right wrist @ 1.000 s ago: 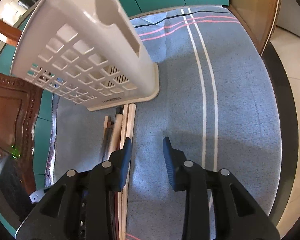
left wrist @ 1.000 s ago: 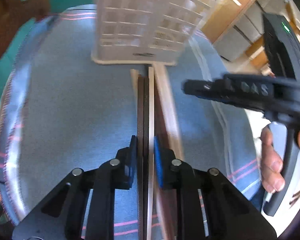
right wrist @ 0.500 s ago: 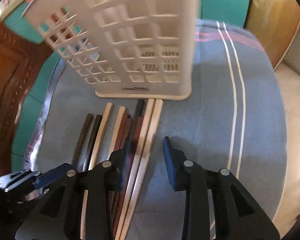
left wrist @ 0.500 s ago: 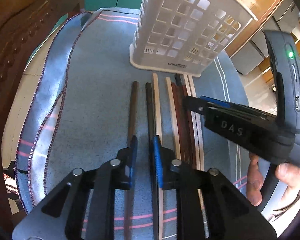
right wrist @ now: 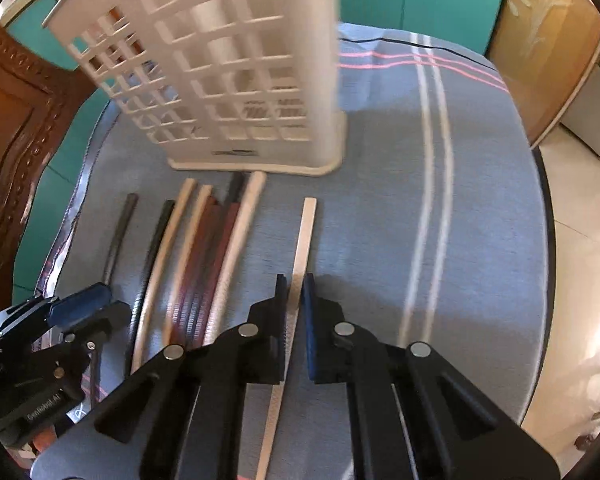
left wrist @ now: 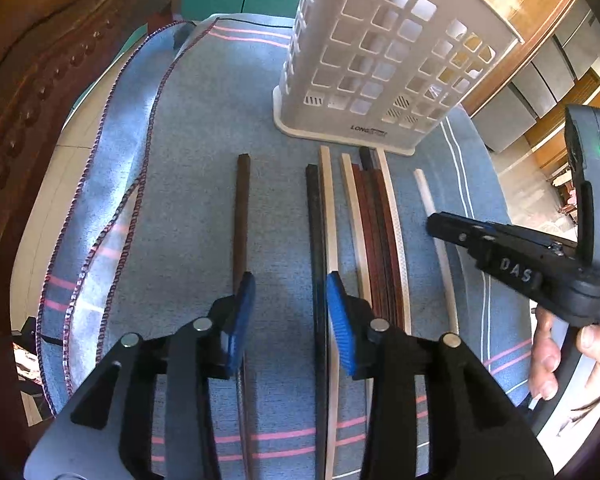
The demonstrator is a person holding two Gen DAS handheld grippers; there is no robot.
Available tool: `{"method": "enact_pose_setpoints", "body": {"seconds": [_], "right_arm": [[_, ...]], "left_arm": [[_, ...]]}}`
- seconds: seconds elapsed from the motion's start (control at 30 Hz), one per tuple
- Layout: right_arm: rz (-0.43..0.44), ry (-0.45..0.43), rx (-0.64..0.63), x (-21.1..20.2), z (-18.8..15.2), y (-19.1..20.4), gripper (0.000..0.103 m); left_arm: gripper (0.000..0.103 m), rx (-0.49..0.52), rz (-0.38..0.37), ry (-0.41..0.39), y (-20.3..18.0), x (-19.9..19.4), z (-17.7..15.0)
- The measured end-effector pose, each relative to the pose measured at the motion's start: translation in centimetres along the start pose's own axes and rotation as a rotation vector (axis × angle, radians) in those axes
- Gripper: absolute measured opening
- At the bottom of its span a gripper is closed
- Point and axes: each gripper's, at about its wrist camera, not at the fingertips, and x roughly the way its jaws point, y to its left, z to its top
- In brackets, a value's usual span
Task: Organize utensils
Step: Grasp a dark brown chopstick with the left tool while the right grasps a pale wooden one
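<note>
A white lattice utensil basket (left wrist: pixel 380 60) (right wrist: pixel 228 80) stands upright at the back of the cloth. In front of it lie several chopsticks (left wrist: pixel 376 232) (right wrist: pixel 204 260), dark, reddish and pale, side by side. My left gripper (left wrist: pixel 290 312) (right wrist: pixel 96 300) hovers over them with its jaws opening. Only bare cloth shows between its blue pads; a dark brown chopstick (left wrist: pixel 240 216) runs under its left finger and a black one (left wrist: pixel 315 220) under its right. My right gripper (right wrist: pixel 295 294) (left wrist: pixel 434 222) is closing onto a lone pale chopstick (right wrist: pixel 306 232) (left wrist: pixel 424 188), right of the others, its pads pressing both sides.
A blue cloth (left wrist: pixel 188 200) (right wrist: pixel 380 220) with pink and white stripes covers the round table. A carved wooden chair (left wrist: pixel 40 80) (right wrist: pixel 16 128) stands close on the left. A person's hand (left wrist: pixel 548 356) holds the right gripper's handle. Floor (right wrist: pixel 572 200) lies beyond the table's right edge.
The left gripper let go of the two chopsticks it held and its jaws widened. The right gripper moved over the rightmost pale chopstick and shut on it; that chopstick now lies apart from the row.
</note>
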Motion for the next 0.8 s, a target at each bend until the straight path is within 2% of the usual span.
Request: {"method": "enact_pose_setpoints", "body": {"seconds": [0.03, 0.1, 0.23, 0.3, 0.33, 0.43, 0.5, 0.67, 0.8], "right_arm": [[-0.003, -0.006, 0.004, -0.1, 0.1, -0.1, 0.011], [-0.017, -0.007, -0.008, 0.2, 0.2, 0.6, 0.025], [-0.124, -0.029, -0.068, 0.4, -0.1, 2.7, 0.026], [-0.158, -0.033, -0.086, 0.2, -0.2, 3.1, 0.026], [-0.160, -0.032, -0.087, 0.5, -0.2, 4.0, 0.026], [-0.148, -0.029, -0.076, 1.6, 0.2, 5.8, 0.026], [-0.143, -0.032, -0.072, 1.5, 0.2, 6.0, 0.026], [-0.116, -0.035, -0.058, -0.1, 0.8, 3.7, 0.026], [-0.101, -0.042, -0.072, -1.3, 1.1, 2.9, 0.026]], "left_arm": [[0.038, 0.000, 0.004, 0.002, -0.1, 0.2, 0.2], [0.038, -0.006, 0.015, 0.005, -0.1, 0.4, 0.8], [0.038, -0.003, 0.059, -0.005, -0.6, 0.9, 2.8], [0.037, 0.011, 0.108, -0.006, -0.8, 1.3, 3.2], [0.035, 0.008, 0.108, -0.003, -0.7, 1.3, 3.3], [0.034, -0.002, 0.013, -0.007, -0.4, 0.3, 3.5], [0.031, -0.009, -0.008, -0.031, 0.3, -0.6, 3.8], [0.029, -0.032, 0.038, -0.027, 1.4, -0.2, 3.8], [0.029, 0.013, 0.091, -0.015, 0.3, 0.9, 3.7]]}}
